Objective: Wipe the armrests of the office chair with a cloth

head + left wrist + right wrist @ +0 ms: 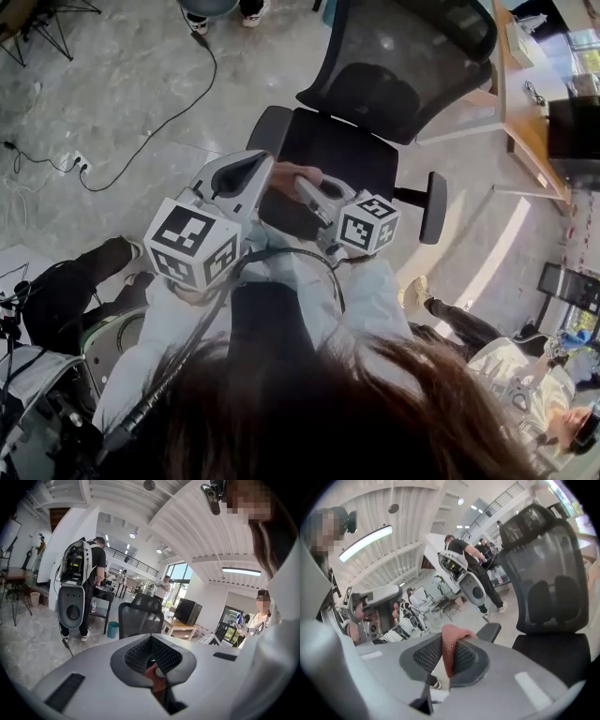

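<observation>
The black mesh office chair (337, 150) stands right in front of me, with its left armrest (266, 127) and right armrest (433, 206) both bare. My right gripper (302, 183) hovers over the seat's front edge, shut on a reddish cloth (289, 172). In the right gripper view the cloth (450, 644) hangs pinched between the pads of that gripper (450, 656), with one armrest (488, 631) just beyond. My left gripper (267, 169) is close beside it, its jaws (152, 660) together. A red scrap (154, 674) shows low in their gap; I cannot tell if it is gripped.
A wooden desk (525, 112) stands right of the chair. A black cable (159, 122) and a power strip (80, 161) lie on the floor to the left. A person wearing a backpack rig (77, 588) stands beyond the chair near a teal bin (112, 629). Another person (525, 375) sits at lower right.
</observation>
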The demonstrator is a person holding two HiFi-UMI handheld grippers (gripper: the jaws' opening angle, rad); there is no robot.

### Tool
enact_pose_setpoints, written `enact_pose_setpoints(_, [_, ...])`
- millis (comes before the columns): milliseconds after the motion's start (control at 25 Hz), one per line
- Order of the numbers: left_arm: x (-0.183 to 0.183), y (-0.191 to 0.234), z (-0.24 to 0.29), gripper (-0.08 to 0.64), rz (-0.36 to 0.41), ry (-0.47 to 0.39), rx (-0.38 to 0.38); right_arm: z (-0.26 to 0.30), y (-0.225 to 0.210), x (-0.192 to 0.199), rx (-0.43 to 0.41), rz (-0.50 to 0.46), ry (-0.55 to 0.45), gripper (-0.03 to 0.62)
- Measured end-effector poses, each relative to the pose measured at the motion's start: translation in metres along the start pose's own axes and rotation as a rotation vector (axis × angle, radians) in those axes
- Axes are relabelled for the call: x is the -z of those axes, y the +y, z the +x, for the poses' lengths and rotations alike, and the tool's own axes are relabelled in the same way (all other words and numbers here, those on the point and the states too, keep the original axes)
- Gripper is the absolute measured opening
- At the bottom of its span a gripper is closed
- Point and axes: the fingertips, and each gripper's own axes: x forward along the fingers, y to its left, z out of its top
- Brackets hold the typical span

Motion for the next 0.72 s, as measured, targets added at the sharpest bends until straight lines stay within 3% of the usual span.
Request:
enact_pose_setpoints(160, [-0.024, -0.016, 0.009, 0.002, 0.077, -0.042, 0.011, -0.039, 0.024, -0.079, 0.106, -0.136, -0.203, 0.034])
enact_pose_setpoints(280, [-0.03, -0.026, 0.01, 0.002, 0.123, -0.07, -0.003, -0.066, 0.043, -0.115, 0.221, -0.264, -0.313, 0.034])
enact_pose_setpoints(440, [-0.027, -0.041, 0.01, 0.002, 0.145, -0.084, 0.015, -0.09, 0.059, -0.132, 0.333, -0.388, -0.4, 0.034])
enact_pose_setpoints(720, [-0.026, -0.033, 0.014, 0.002, 0.155, -0.076, 0.024, -0.089, 0.067, -0.139, 0.393, -0.432, -0.461, 0.032])
